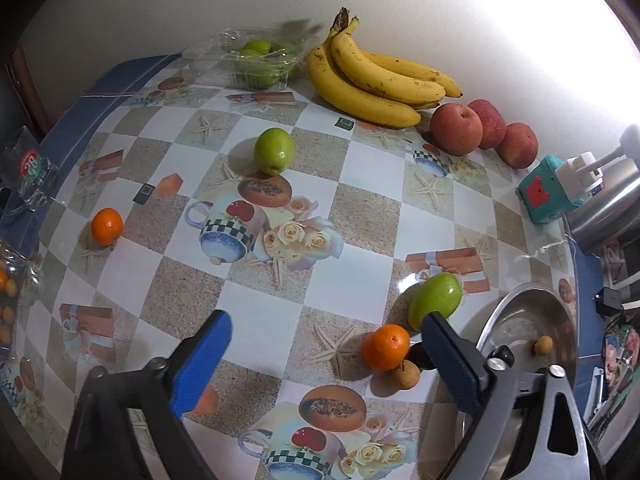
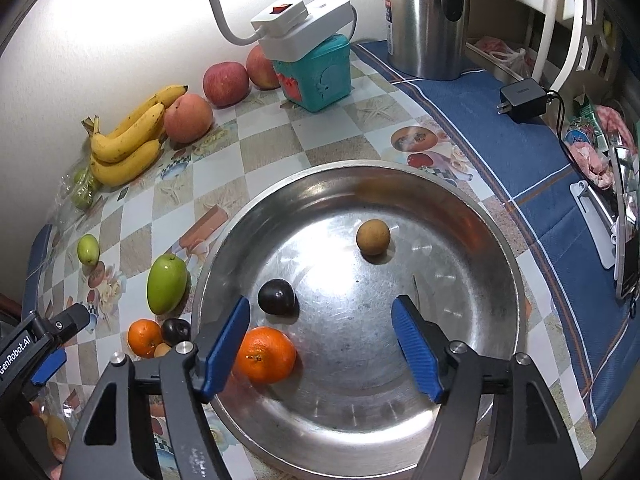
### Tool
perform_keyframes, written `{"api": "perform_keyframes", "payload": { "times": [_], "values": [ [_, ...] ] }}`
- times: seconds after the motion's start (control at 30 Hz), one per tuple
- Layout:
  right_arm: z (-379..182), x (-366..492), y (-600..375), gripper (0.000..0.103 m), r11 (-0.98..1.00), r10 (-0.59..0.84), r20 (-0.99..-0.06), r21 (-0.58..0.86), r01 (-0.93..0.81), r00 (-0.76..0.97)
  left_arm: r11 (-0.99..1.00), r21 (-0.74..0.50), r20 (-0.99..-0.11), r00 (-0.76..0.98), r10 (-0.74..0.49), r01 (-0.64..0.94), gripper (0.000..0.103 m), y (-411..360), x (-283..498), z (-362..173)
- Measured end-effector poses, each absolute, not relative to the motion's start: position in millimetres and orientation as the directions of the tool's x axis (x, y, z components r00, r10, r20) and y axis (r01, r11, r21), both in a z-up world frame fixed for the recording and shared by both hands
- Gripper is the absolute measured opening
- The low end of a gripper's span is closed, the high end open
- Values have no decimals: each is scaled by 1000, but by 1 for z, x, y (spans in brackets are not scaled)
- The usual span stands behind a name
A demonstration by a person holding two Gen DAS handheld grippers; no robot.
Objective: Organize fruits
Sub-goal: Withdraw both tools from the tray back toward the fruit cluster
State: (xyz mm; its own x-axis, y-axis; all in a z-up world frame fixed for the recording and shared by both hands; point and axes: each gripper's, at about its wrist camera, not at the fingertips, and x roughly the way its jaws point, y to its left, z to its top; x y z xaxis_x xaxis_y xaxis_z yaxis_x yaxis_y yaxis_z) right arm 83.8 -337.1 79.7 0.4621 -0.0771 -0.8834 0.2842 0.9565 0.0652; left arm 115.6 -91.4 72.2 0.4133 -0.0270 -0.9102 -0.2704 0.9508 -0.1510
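Two hand-held grippers, each with black arms and blue-padded fingers. The left gripper (image 1: pixel 324 364) points forward and down over the worktop, its jaws spread wide with nothing between them. The right gripper (image 2: pixel 320 348) is angled downward too, its jaws likewise spread wide and holding nothing. In the right wrist view, the left gripper's black body and one blue pad show at the lower left edge.
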Motion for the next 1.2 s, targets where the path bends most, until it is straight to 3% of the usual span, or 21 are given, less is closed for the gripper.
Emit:
{"api": "perform_keyframes", "payload": {
  "times": [0.17, 0.23, 1.2],
  "values": [
    [77, 85, -335, 79, 959, -78, -888, 57, 276, 454, 950, -134, -909, 416, -6, -281, 103, -90, 116, 72],
    [76, 85, -334, 89, 961, -78, -889, 53, 271, 451, 951, -127, -911, 411, 1, -284, 103, -89, 116, 71],
    [84, 80, -312, 92, 966, -27, -877, 101, 238, 480, 981, 92, -857, 489, 164, -168, 103, -87, 110, 103]
  ]
}}
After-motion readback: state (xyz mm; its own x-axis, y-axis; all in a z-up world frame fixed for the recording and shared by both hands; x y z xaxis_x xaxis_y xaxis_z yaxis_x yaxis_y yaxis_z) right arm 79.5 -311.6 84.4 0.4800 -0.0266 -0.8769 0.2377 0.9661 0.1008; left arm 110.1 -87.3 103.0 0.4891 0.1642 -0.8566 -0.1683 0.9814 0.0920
